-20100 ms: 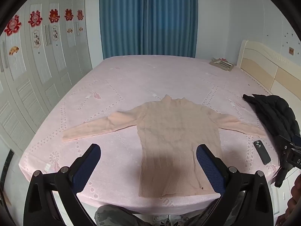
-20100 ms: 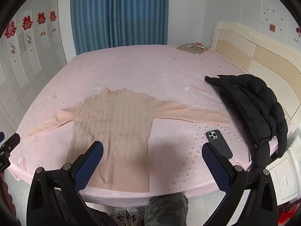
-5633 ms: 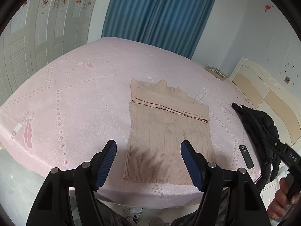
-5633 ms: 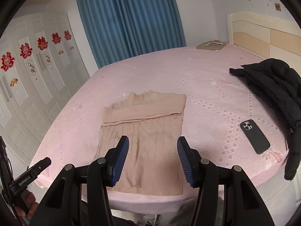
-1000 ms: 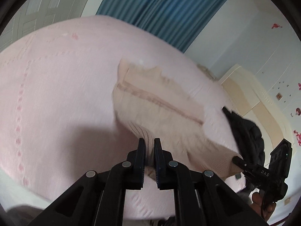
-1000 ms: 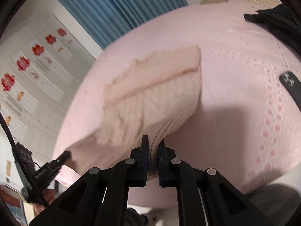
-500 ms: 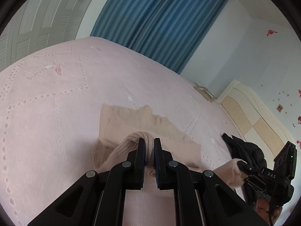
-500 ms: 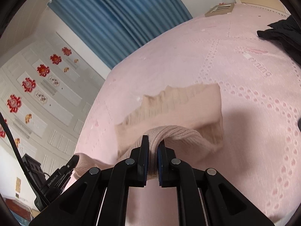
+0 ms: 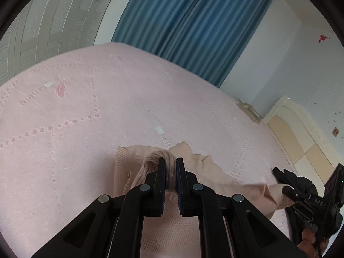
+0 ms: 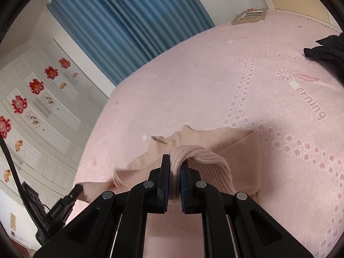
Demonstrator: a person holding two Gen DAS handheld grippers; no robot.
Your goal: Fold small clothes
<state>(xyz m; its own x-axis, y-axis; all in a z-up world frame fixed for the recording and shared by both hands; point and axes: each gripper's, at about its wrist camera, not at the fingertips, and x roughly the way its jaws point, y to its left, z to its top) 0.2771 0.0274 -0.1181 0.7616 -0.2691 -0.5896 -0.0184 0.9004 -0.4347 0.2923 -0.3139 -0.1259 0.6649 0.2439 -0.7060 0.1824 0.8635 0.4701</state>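
A beige ribbed sweater lies on the pink bed, sleeves folded in. My left gripper is shut on the sweater's left hem corner, held over the collar end. My right gripper is shut on the right hem corner, also carried over the upper part of the sweater. The hem is doubled over the body. The right gripper also shows in the left wrist view, and the left one in the right wrist view.
A black jacket lies on the bed's right side, also in the left wrist view. A picture frame lies at the far end. Blue curtains hang behind; white wardrobe doors stand to the left.
Both grippers have carried the sweater's hem forward over its body, from the near edge of the bed up to the collar end.
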